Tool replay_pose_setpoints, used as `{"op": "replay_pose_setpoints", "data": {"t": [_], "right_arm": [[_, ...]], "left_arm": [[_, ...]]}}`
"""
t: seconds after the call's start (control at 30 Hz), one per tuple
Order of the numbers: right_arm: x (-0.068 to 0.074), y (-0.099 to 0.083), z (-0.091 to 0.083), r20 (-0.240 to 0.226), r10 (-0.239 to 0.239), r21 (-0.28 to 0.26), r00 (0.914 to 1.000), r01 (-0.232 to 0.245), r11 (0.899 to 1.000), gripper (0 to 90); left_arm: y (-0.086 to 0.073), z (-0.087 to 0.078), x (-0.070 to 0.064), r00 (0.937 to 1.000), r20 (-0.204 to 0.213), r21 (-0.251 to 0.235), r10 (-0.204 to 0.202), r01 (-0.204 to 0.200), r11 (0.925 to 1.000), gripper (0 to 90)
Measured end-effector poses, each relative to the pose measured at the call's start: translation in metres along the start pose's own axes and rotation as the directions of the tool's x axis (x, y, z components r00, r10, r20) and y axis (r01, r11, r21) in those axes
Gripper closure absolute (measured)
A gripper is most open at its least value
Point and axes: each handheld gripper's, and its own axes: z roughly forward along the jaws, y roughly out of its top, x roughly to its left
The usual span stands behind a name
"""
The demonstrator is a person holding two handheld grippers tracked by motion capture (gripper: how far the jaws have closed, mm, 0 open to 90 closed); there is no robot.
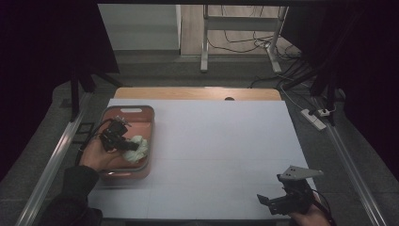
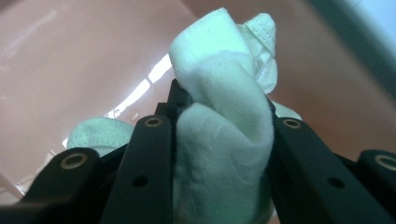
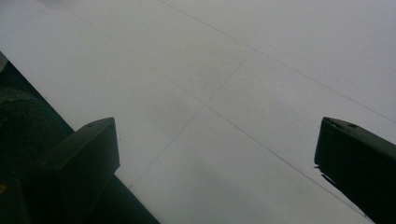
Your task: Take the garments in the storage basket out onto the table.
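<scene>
Our left gripper [image 1: 126, 145] clamps a bunched white cloth [image 2: 219, 121] inside the pink tub [image 1: 141, 111] at nine o'clock on the table [image 1: 221, 141]. Our right gripper [image 1: 269, 201], jaws wide apart, hangs at five o'clock.

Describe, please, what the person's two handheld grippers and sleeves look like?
Both are black, angular metal. The left claw has flat black linkage bars with brass-coloured rivets. The right claw carries a grey three-cornered plate on top. The left forearm wears a dark sleeve.
</scene>
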Motion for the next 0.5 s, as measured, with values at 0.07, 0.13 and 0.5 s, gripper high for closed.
{"op": "replay_pose_setpoints", "data": {"t": [0.07, 0.13, 0.5], "right_arm": [[0.0, 0.0, 0.0, 0.0, 0.003, -0.001, 1.0, -0.003, 1.0, 0.0], [0.0, 0.0, 0.0, -0.001, 0.004, -0.001, 1.0, -0.004, 1.0, 0.0], [-0.001, 0.0, 0.0, 0.004, 0.015, -0.005, 0.9999, -0.015, 1.0, 0.0]], "left_arm": [[0.0, -0.006, 0.0, 0.9999, -0.014, -0.035, 0.002, -0.003, 0.9994, 70.2], [0.001, -0.012, -0.001, 0.9997, -0.025, -0.06, 0.008, -0.01, 0.9982, 70.2], [0.009, -0.03, -0.005, 0.9985, -0.054, -0.131, -0.008, 0.001, 0.9913, 69.9]]}}
